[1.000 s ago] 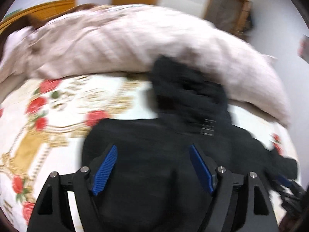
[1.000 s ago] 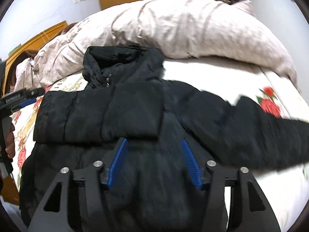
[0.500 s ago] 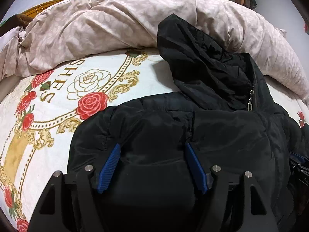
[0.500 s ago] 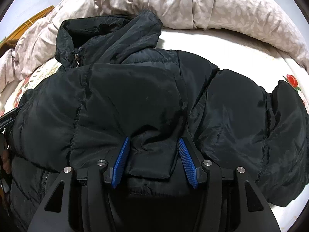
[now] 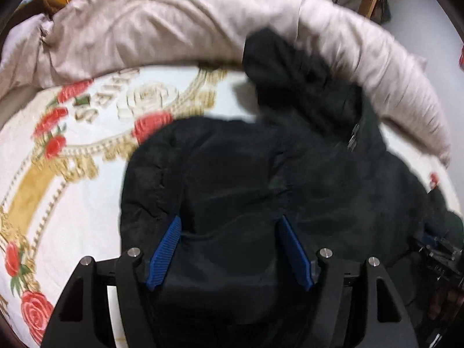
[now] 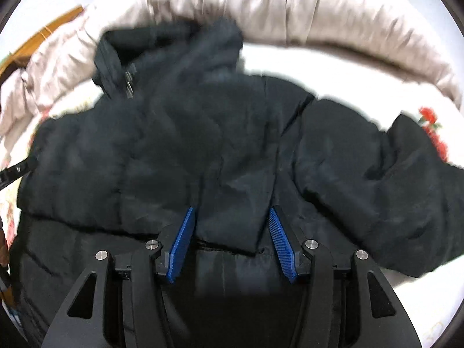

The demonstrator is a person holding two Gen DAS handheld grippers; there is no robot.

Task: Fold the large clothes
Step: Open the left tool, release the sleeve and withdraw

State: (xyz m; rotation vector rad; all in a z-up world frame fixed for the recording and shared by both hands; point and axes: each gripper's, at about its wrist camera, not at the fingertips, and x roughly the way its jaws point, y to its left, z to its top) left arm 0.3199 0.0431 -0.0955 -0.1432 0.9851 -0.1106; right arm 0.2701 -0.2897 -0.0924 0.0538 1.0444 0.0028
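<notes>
Both tools have descended toward the black padded jacket (image 5: 261, 191) since the earlier frames, and the garment now fills more of each view; both current views are motion-blurred.

Position of the work: the jacket lies on the bed, on a rose-printed sheet (image 5: 72, 156), with its hood (image 5: 290, 78) toward the bunched pale duvet (image 5: 174, 29). One sleeve is folded across the chest, with its cuff (image 6: 232, 226) toward the wearer of the tools. The other sleeve (image 6: 377, 191) extends outward over the sheet.

Tool state: the left tool (image 5: 229, 249) has its blue pads spread, with padded fabric bulging between them. Whether the pads press on that fabric cannot be determined. The right tool (image 6: 232, 243) straddles the folded sleeve's cuff with pads part-spread. The pads appear to contact the cuff edges, but a firm pinch cannot be confirmed.

Step in hand, as judged: setting down or smoothing the folded sleeve on the body panel, an early-to-middle stage of the fold.

Next move, as judged:
1. Clear both tools from the folded sleeve without dragging it.
2. Pinch the outstretched sleeve and bring it across the chest.
3. Expect the slippery, puffy fabric to spring back; press each fold flat.
</notes>
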